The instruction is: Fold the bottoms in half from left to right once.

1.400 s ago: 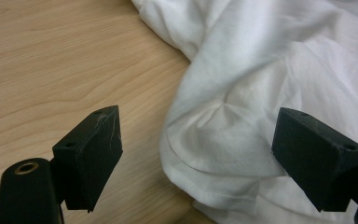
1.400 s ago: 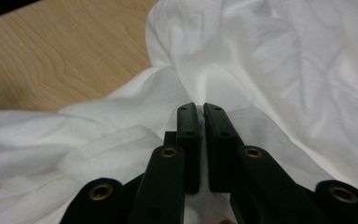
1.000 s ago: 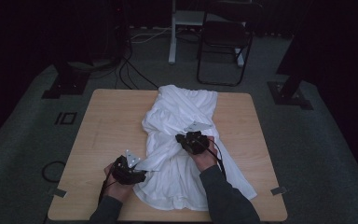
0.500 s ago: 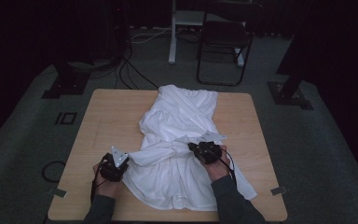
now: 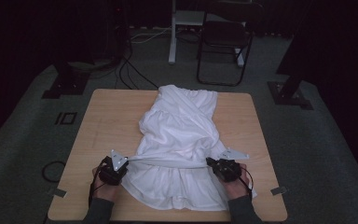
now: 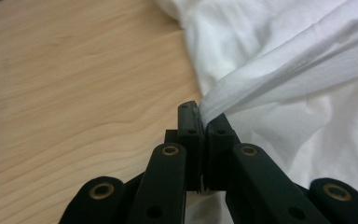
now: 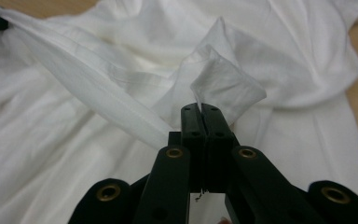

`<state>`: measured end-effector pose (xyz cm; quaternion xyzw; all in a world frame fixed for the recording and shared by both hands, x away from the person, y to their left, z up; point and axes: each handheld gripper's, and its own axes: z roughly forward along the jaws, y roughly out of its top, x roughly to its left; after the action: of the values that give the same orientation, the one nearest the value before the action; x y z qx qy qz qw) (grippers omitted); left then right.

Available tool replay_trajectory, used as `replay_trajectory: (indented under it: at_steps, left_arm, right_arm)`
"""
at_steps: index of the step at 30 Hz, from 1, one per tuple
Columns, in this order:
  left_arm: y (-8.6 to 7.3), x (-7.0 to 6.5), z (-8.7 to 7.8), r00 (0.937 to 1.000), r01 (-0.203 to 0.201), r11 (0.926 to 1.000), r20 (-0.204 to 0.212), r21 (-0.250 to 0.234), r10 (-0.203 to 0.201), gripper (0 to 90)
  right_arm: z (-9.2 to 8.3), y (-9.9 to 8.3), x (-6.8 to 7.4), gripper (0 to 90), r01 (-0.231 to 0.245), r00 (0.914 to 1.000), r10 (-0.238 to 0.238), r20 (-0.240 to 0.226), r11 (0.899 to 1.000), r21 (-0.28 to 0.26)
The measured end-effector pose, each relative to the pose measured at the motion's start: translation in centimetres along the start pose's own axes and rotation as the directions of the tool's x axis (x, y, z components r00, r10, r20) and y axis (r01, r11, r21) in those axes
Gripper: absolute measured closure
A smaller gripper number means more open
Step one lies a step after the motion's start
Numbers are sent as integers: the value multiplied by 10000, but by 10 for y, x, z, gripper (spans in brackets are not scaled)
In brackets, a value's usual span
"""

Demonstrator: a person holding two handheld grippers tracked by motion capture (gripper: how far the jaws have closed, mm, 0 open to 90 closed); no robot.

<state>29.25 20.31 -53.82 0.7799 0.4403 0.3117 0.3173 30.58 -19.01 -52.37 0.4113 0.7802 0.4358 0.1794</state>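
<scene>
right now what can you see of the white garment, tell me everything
The white garment is thin, soft-looking cloth, crumpled and lying lengthwise on the wooden table, its wrap-style top at the far edge and its gathered hem near the person. A band of its fabric is stretched taut across it between the left hand-held gripper and the right hand-held gripper, both clamped shut on it.

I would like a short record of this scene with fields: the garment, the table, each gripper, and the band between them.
garment: white dress, crumpled, lying on the table
table: light wood
left gripper: shut on white band
right gripper: shut on white band
white band: stretched taut between both grippers, across the dress
</scene>
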Motion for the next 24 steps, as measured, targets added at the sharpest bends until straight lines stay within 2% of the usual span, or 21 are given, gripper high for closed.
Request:
replay_trajectory:
  at_steps: [1,2,3,4,5,7,9,11,16,17,18,20,21,22,23,24]
  left_arm:
    - [0,-5,3,9997,-149,9999,203,80,147,870]
    - [0,-5,3,9997,-149,9999,203,80,147,864]
    - [-1,-8,5,9992,-268,9995,290,166,263,848]
    - [-1,-8,5,9992,-268,9995,290,166,263,823]
    - [-1,-9,6,9992,-255,9995,323,188,249,823]
    - [-1,-9,7,9993,-194,9995,325,264,185,737]
    - [-1,-7,9,9992,-87,9994,395,322,75,712]
    - [-2,-7,10,9992,-5,9994,404,348,-9,617]
    - [-2,-6,14,9991,187,9988,376,457,-204,539]
    - [-2,-5,15,9990,223,9985,387,493,-242,528]
    - [-2,-5,17,9987,301,9982,386,509,-321,528]
    - [-1,-4,20,9985,338,9977,408,585,-362,522]
    - [-2,-3,21,9983,359,9974,436,633,-387,542]
    - [-2,-2,23,9980,381,9971,488,652,-413,542]
    - [-2,-1,24,9973,367,9971,612,673,-408,642]
    - [-2,-1,24,9967,367,9971,696,670,-414,642]
  right_arm:
    - [-1,-6,-1,888,-44,10000,44,33,9999,167]
    - [-1,-6,-1,888,-44,10000,44,33,9999,167]
    - [-1,-10,-4,791,-124,9999,123,18,9996,237]
    - [-1,-10,-4,791,-124,9999,123,18,9996,237]
    - [-1,-10,-5,730,-158,9999,156,74,9997,207]
    - [-5,-5,-9,596,-258,9995,260,199,9996,-85]
    - [-7,-3,-10,571,-247,9994,252,243,9995,-214]
    - [-8,8,-14,521,-242,9990,258,368,9988,-433]
    - [0,23,-16,476,-155,9991,179,380,9980,-610]
    - [10,31,-17,451,-180,9994,194,286,9987,-467]
    - [10,31,-17,451,-180,9994,194,286,9987,-467]
    - [23,38,-18,444,-145,9996,152,250,9995,-291]
    - [37,42,-18,438,-141,9997,142,193,9999,-40]
    - [37,42,-18,438,-141,9997,142,193,9999,-40]
    - [48,45,-17,499,-47,9998,43,205,9998,182]
    - [48,45,-17,499,-47,9998,43,205,9998,182]
